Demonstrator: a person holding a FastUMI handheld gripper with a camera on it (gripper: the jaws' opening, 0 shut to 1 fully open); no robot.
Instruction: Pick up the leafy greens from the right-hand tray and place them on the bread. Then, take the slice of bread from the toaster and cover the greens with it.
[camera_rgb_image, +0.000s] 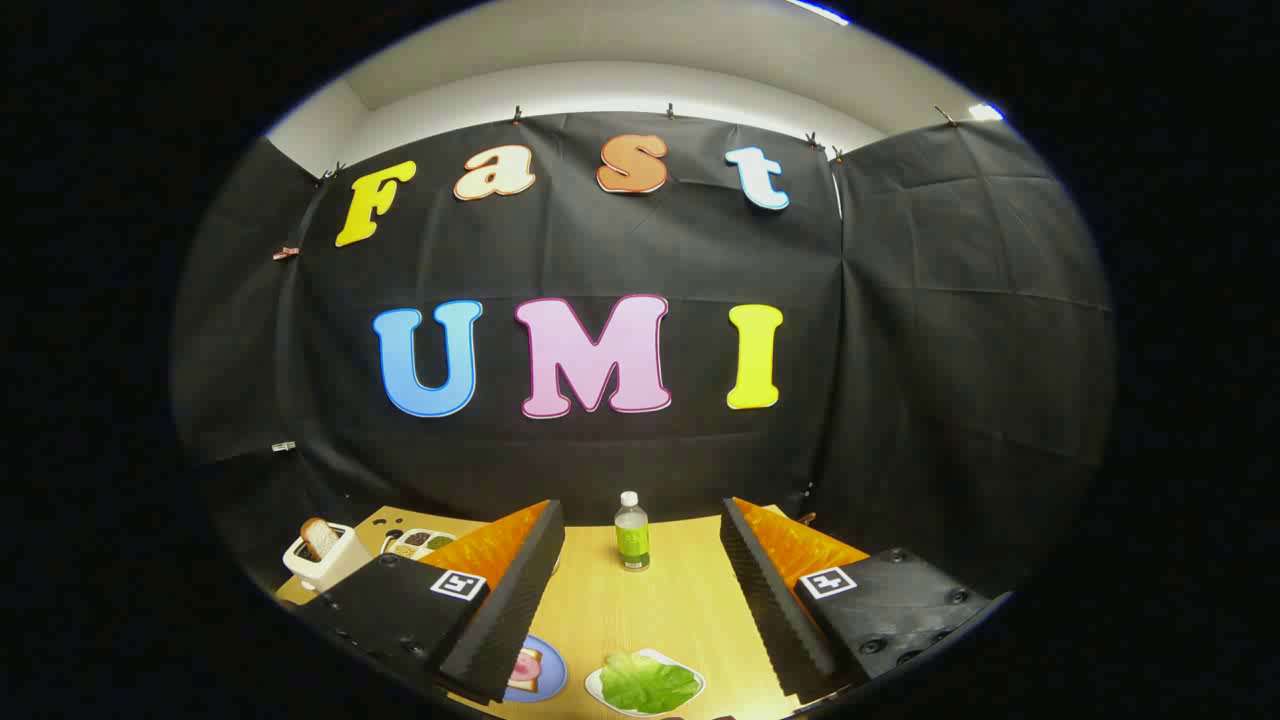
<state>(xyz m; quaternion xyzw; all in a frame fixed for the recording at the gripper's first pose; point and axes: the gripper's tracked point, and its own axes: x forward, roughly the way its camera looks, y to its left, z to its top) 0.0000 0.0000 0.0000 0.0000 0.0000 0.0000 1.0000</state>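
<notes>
Jaws wide apart, above leafy greens (645, 683)

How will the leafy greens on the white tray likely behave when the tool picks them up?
The leafy greens look thin and ruffled, so probably floppy and very light. They may droop or slip from a shallow pinch. The open tool hangs above them and their white tray, so nothing is tested yet.
</notes>
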